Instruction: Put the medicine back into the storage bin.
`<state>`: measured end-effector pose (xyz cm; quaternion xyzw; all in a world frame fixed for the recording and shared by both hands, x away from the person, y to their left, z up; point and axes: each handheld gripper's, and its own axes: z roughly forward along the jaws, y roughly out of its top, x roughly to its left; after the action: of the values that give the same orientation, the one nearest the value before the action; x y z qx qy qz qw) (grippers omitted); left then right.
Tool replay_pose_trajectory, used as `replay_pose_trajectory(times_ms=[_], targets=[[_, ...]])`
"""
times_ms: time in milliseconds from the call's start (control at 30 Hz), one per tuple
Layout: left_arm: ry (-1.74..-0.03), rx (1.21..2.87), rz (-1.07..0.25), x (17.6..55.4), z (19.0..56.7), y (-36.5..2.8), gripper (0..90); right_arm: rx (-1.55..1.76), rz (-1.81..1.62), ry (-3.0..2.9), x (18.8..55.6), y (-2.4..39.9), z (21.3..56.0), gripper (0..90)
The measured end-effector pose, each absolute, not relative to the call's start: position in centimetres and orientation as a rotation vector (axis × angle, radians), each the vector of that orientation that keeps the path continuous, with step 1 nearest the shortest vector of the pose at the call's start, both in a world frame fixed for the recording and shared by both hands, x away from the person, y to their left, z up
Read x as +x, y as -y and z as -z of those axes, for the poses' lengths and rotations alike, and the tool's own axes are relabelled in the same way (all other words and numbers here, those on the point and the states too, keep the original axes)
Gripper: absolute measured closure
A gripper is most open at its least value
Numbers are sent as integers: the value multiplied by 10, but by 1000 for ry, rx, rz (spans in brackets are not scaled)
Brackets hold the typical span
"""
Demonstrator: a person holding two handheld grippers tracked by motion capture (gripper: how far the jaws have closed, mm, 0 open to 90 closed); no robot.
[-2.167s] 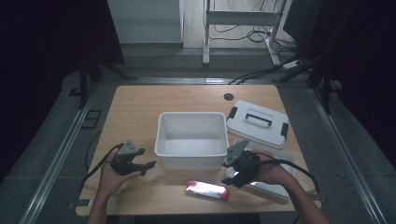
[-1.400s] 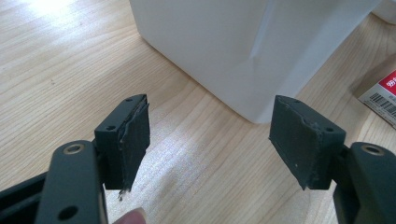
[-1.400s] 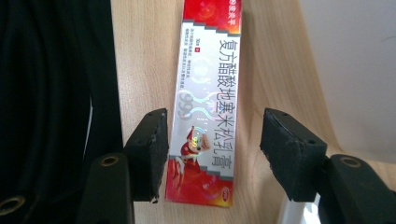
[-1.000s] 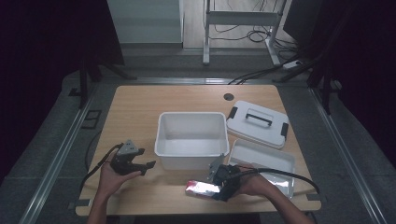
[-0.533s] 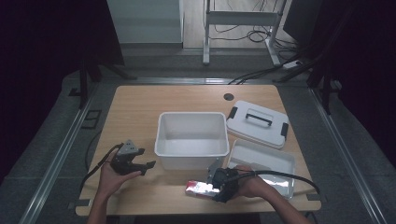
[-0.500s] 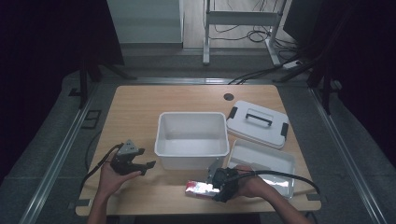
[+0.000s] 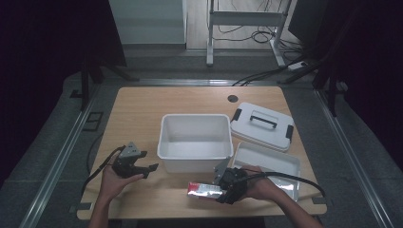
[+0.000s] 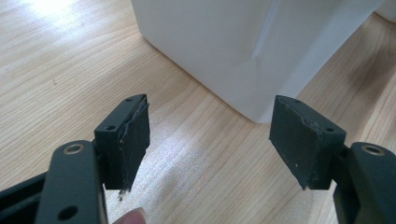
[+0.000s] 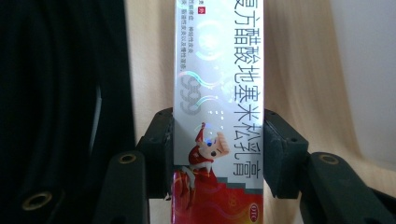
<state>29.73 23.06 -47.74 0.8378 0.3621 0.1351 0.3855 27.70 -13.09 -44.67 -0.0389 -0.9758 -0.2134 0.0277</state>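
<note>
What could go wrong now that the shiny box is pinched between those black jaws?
The right gripper pinches the glossy box only near one end, so the long free end might sag or slip out. Lifted towards the white bin, the box could also clip its near wall, which stands just beyond the gripper in the high view.

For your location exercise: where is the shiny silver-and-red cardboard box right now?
In the high view, the shiny silver-and-red cardboard box sits near the wooden table's front edge, just before the white plastic tub, clamped between the right gripper's jaws.
</note>
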Motion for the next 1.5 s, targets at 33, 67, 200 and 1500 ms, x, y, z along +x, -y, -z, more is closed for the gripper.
replay_pose_trajectory(times_ms=[33,67,200,1500], targets=[[-923,2134,-344,297,477,-230,290,-120,683,3014,278,133,441,511],[-923,2134,-343,297,478,-230,291,-110,700,3009,278,136,435,511],[-922,2141,-340,298,478,-230,291,-88,801,3013,283,144,409,511],[-915,2138,-335,299,479,-230,291,-20,740,3105,388,125,339,508]])
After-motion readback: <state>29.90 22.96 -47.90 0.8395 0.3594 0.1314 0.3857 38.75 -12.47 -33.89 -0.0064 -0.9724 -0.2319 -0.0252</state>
